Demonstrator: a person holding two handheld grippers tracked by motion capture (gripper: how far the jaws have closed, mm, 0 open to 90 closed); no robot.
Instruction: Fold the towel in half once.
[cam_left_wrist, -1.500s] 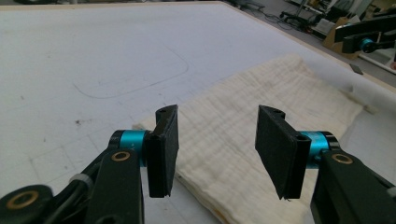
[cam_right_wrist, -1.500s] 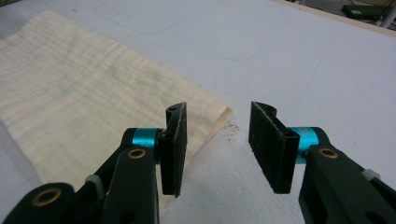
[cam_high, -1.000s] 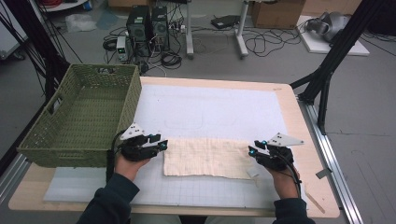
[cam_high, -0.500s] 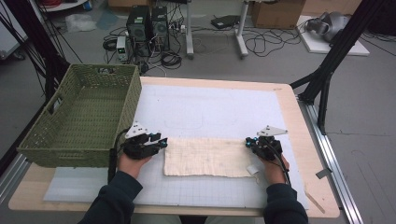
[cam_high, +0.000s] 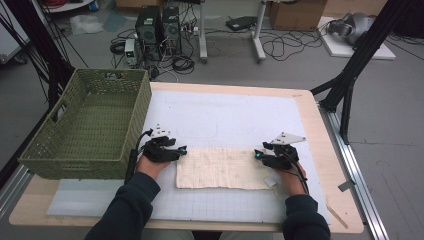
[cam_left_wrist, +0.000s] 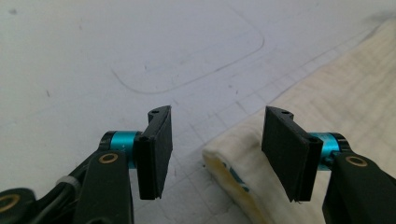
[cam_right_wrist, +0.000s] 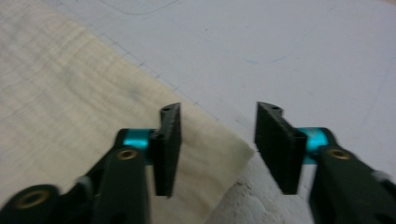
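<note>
A folded cream cloth (cam_high: 222, 167) lies flat on the white mat near the table's front edge. My left gripper (cam_high: 183, 149) hovers at the cloth's far left corner, jaws open. In the left gripper view that folded corner (cam_left_wrist: 243, 172) sits low between the jaws of the left gripper (cam_left_wrist: 217, 140), nearer the right jaw, untouched. My right gripper (cam_high: 257, 154) is open at the cloth's far right corner. In the right gripper view the cloth's corner (cam_right_wrist: 233, 149) lies under the gap of the right gripper (cam_right_wrist: 217, 140), with the cloth spreading away to the left.
A green woven basket (cam_high: 87, 125) stands on the table's left side, close to my left hand. The white grid mat (cam_high: 225, 115) stretches behind the cloth. The table's wooden edge (cam_high: 340, 200) runs along the right. Cables and computer cases lie on the floor beyond.
My right gripper has moved left and slightly away from me, onto the cloth's far right corner. My left gripper has edged right to the far left corner. The cloth has not moved.
</note>
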